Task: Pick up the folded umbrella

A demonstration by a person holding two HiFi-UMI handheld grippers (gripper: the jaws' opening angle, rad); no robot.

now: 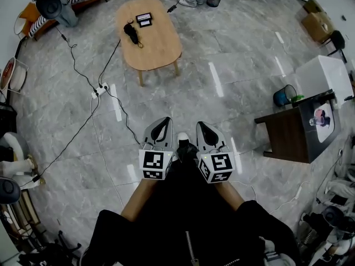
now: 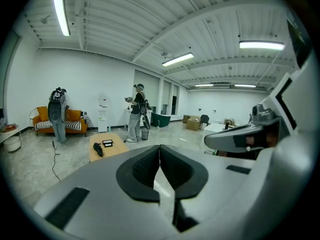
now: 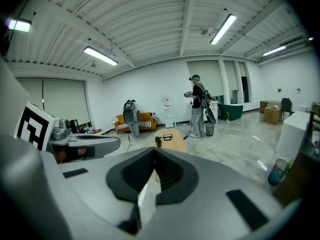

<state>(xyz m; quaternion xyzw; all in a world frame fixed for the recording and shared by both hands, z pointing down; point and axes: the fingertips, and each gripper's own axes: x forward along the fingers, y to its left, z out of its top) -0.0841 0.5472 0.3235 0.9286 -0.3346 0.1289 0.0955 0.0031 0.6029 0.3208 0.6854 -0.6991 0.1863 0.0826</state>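
Note:
The folded umbrella (image 1: 131,34) is a small black bundle lying on the left part of a light wooden oval table (image 1: 161,46), far ahead of me across the floor. It also shows small in the left gripper view, umbrella (image 2: 98,149), and in the right gripper view, umbrella (image 3: 158,141). My left gripper (image 1: 164,121) and right gripper (image 1: 201,125) are held side by side close to my body, well short of the table. Both point toward it. The jaws of the left gripper (image 2: 159,147) and the right gripper (image 3: 154,150) meet at the tips with nothing between them.
A flat black device (image 1: 144,19) lies on the table behind the umbrella. Cables and a power strip (image 1: 100,89) run over the floor at left. A dark side table (image 1: 288,133), blue bin (image 1: 283,96) and white box (image 1: 326,77) stand at right. A person (image 2: 136,112) stands beyond the table.

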